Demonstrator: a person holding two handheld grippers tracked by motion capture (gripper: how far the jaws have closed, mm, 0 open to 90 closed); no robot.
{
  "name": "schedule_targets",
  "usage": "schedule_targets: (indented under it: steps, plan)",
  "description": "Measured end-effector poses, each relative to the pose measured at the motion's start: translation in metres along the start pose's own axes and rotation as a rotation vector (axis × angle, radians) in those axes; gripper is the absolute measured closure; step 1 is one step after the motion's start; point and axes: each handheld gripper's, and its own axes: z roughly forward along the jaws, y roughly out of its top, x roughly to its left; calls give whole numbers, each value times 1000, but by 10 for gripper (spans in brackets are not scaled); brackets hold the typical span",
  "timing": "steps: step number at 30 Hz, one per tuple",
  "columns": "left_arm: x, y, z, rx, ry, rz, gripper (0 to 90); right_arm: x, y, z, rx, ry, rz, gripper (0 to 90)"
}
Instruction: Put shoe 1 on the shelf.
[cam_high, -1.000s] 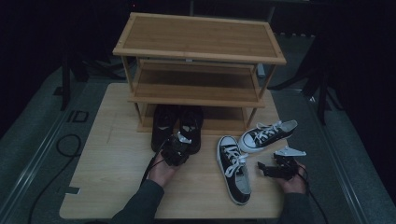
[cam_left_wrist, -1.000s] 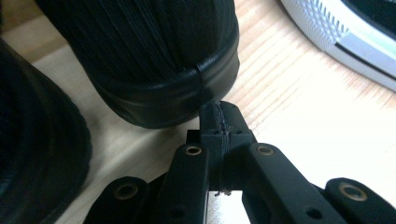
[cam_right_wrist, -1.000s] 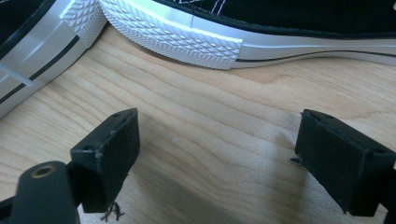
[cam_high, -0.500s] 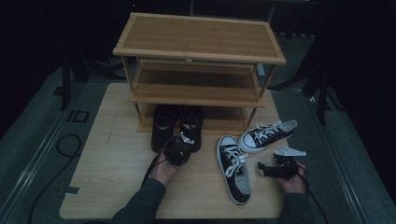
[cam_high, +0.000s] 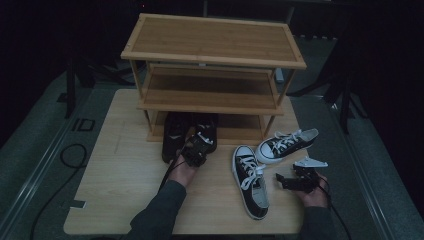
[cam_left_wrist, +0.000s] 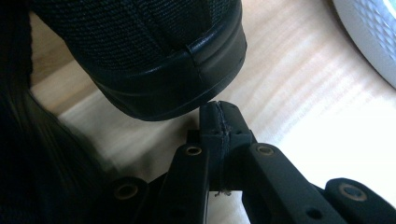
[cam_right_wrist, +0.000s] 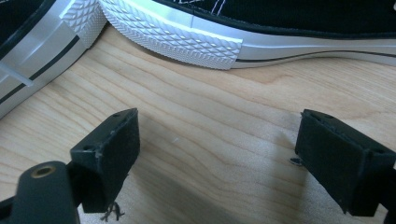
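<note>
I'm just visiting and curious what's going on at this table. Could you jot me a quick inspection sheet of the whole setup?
Surface: pale wooden table, bare in front.
Job's things: all-black shoes at the foot of a wooden shoe rack, toes under its lowest shelf; two black-and-white sneakers loose at the right.
Clutter: small dark tag near the table's left edge.
Grippers: left gripper shut, empty, tips at a black shoe's heel; right gripper open, empty, low over the table beside the sneakers.
Cables: black cable looping on the floor at left.
Surroundings: dark; grey floor, stand legs.
</note>
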Motion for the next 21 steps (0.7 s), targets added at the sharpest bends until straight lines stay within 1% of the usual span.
schedule_targets:
  steps: [1,4,8,9,14,19,21]
  plan:
    - [1,1,1,3,3,-4,894,0,0,0,0,0,0,139]
    - [4,5,3,11,25,-35,894,0,0,0,0,0,0,139]
    - [8,7,5,18,39,-54,894,0,0,0,0,1,0,139]
    - [9,7,6,17,37,-53,894,0,0,0,0,0,0,139]
    - [11,12,9,25,54,-57,894,0,0,0,0,1,0,139]
    - [12,14,11,21,51,-54,891,0,0,0,0,1,0,139]
    - [11,13,10,14,53,-46,883,0,0,0,0,1,0,139]
